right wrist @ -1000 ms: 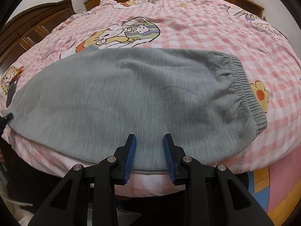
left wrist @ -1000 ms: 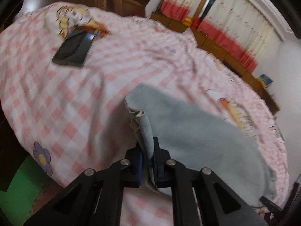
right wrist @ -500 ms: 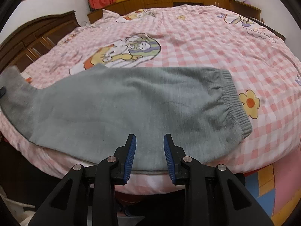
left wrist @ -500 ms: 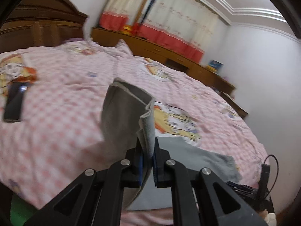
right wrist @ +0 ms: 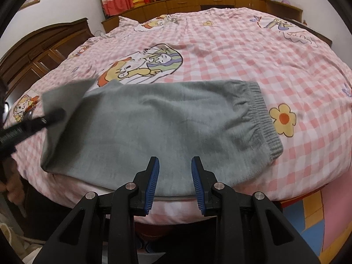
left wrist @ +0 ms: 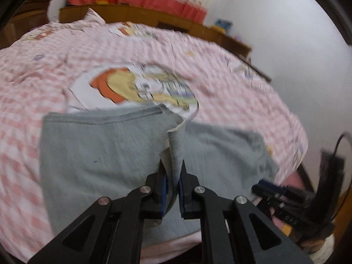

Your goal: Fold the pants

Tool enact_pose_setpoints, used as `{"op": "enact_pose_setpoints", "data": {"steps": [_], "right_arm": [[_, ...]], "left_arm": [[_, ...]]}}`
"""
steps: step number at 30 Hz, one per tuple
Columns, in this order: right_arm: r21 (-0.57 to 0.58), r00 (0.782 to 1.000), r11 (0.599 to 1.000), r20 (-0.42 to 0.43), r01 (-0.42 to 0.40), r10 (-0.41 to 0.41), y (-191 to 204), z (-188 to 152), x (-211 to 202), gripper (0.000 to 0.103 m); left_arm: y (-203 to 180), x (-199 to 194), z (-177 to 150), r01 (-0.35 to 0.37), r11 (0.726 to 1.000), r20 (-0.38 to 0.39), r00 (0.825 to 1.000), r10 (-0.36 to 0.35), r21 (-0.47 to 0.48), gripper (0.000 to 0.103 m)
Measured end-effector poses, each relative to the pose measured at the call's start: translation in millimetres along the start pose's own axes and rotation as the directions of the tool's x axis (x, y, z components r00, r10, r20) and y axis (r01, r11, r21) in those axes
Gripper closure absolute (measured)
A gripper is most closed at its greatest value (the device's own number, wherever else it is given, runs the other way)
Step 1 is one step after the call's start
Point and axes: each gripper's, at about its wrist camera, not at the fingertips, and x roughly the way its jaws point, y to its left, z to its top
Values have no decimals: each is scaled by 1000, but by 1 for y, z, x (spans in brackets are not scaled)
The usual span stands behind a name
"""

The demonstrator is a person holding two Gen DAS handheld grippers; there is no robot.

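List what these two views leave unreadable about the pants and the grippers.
- Left wrist view: motion blur smears the pants and bedspread; the fabric hides the left gripper pads.
- Right wrist view: the lifted leg end is a blurred flap, hiding the left gripper's grip.
- Right wrist view: whether the open right gripper touches the cloth cannot be told.

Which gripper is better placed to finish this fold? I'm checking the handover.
Left. The left gripper is shut on the pants at the leg end, already lifted over them. The right gripper is open and holds nothing.
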Motion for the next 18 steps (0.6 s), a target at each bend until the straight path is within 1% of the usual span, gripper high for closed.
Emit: {"op": "enact_pose_setpoints", "data": {"steps": [3,4,6,10,12,13,14,16,18], "right_arm": [[13,1000,1000,-12,2,-2,-6,-3,5,72],[19,1000,1000,-18,3,-2,-8,-4,8,72],[28,1000,1000,-26,1,-1,-12,-5,12,72],[55,999,998,-47,-11,14,-19,-8,21,72],[59,998,998,-51,-19,22,-22,-9,23,72],[58,998,998,-54,-22,25,-22,-8,24,72],[57,998,998,-57,-24,27,-23,-8,25,72],[60,997,998,-64,-31,35,-25,-8,28,72],[66,997,997,-68,-37,42,-26,-7,29,72]], "left_arm": [[-14,16,-9,-39,996,-31,999,41,78,94],[-14,19,-12,-42,996,-37,998,45,84,93],[-13,25,-15,-37,996,-57,998,41,83,91],[-11,33,-18,-3,999,-92,996,8,53,86],[-12,36,-19,31,999,-114,993,-25,44,80],[-14,37,-20,58,997,-132,990,-51,45,72],[-16,36,-21,72,996,-136,989,-65,48,67],[-21,32,-21,92,994,-135,987,-83,61,63],[-22,26,-21,93,993,-128,988,-82,77,60]]}}
